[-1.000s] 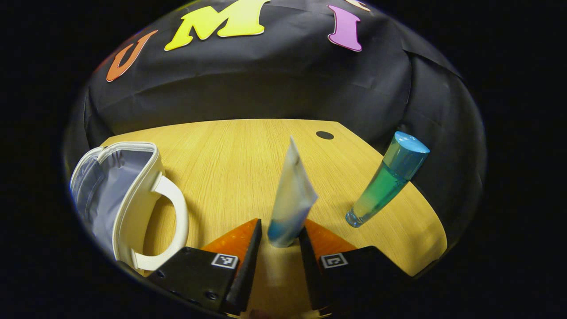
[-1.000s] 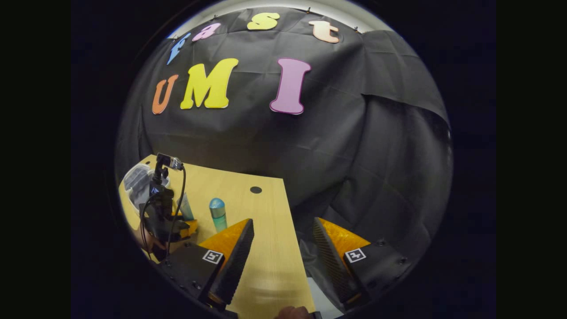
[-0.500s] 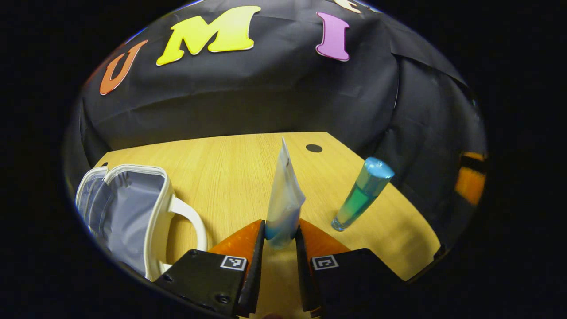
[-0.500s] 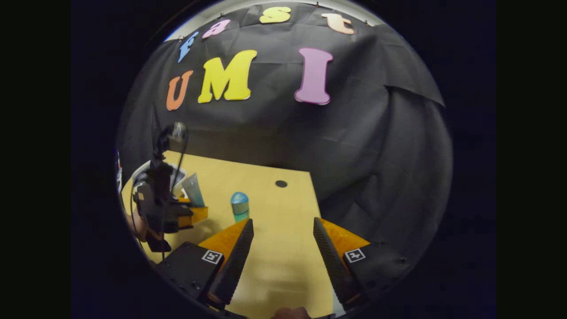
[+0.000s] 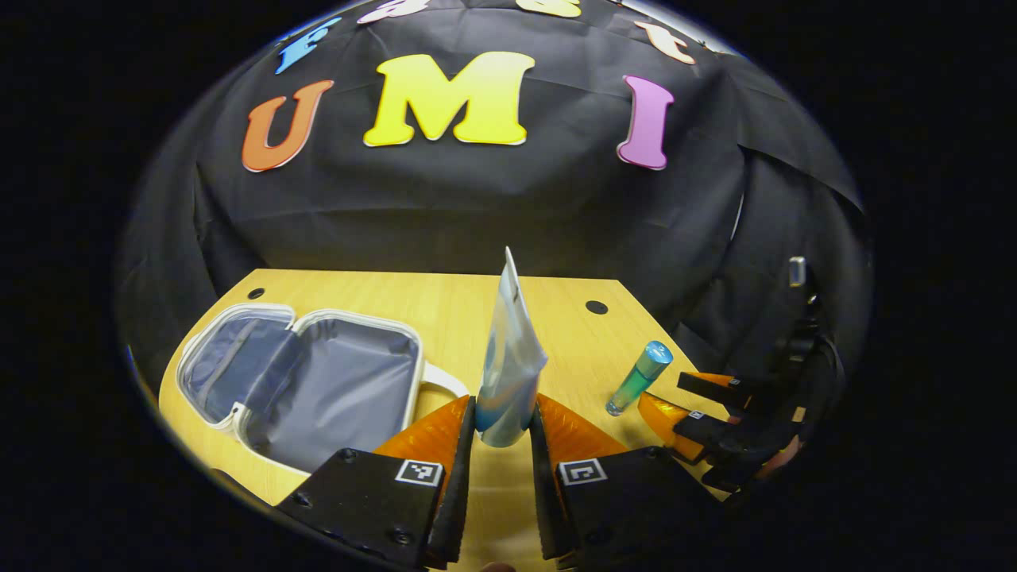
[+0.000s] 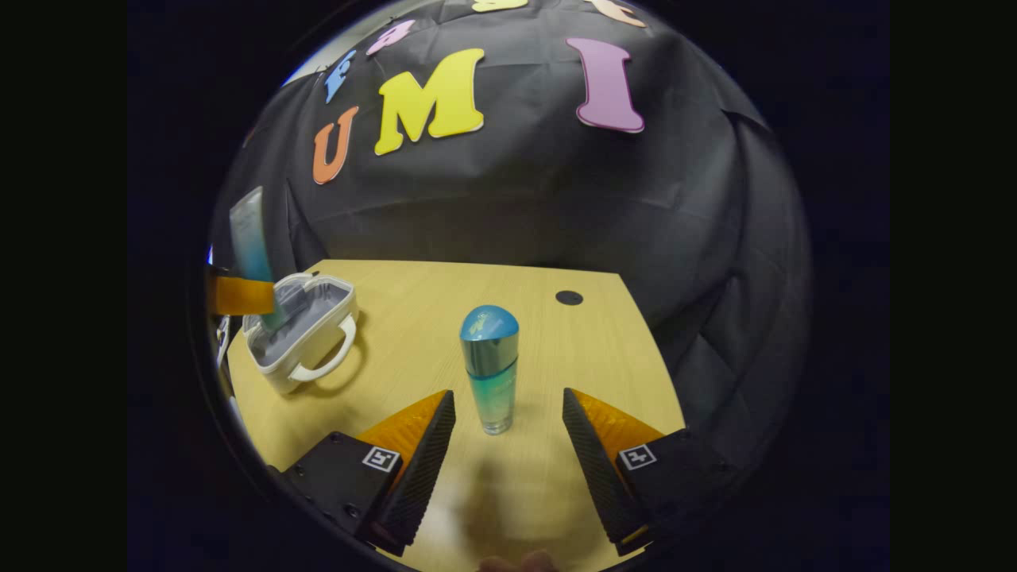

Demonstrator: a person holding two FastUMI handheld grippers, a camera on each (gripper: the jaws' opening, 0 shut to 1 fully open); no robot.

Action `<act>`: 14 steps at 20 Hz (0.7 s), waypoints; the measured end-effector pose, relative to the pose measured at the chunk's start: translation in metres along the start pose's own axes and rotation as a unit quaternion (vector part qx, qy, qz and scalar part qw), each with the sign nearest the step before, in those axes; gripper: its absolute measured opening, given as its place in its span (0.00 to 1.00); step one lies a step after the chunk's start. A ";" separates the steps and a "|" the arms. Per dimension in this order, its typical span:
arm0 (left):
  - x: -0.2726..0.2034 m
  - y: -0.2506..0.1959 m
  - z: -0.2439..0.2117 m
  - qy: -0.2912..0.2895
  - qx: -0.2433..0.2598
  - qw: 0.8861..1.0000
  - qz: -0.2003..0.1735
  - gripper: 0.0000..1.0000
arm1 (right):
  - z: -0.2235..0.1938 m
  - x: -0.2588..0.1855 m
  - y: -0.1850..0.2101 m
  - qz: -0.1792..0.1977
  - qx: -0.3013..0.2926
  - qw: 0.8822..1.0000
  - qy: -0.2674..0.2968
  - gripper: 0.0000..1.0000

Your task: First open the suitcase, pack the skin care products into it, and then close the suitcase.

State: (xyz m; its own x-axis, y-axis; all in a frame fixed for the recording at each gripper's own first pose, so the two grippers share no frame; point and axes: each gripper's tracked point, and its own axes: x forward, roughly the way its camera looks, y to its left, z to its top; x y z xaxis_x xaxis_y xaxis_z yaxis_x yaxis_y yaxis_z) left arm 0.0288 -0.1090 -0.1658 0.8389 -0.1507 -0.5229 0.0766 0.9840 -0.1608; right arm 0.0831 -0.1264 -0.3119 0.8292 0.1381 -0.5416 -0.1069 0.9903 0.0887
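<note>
Left gripper view, left to right: the suitcase (image 5: pixel 318 381) lies open on the tabletop (image 5: pixel 445 310), lining exposed. Your left gripper (image 5: pixel 502 433) pinches the cap end of the tube (image 5: pixel 508 357), which stands upright above the tabletop. Right gripper view: your right gripper (image 6: pixel 502 441) is spread wide, and the blue-green bottle (image 6: pixel 490 365) stands upright on the tabletop just beyond its fingertips, untouched.
</note>
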 end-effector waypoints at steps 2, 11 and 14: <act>-0.014 0.020 0.005 -0.002 -0.006 1.000 0.015 0.39 | -0.007 0.019 0.005 0.004 0.011 1.000 0.015 0.81; -0.043 0.103 0.004 0.008 -0.021 0.997 0.080 0.39 | -0.024 0.050 0.009 -0.028 0.066 0.996 0.054 0.60; -0.050 0.123 0.003 0.014 -0.027 0.995 0.092 0.39 | -0.024 0.054 0.004 -0.049 0.065 0.995 0.056 0.52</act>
State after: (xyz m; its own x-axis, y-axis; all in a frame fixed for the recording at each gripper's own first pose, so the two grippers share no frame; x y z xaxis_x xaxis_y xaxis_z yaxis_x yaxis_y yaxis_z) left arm -0.0020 0.0200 -0.1566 0.8207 0.0287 -0.5707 -0.1069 0.9888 -0.1041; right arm 0.1144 -0.1148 -0.3607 0.7648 0.0484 -0.6425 0.0505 0.9896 0.1346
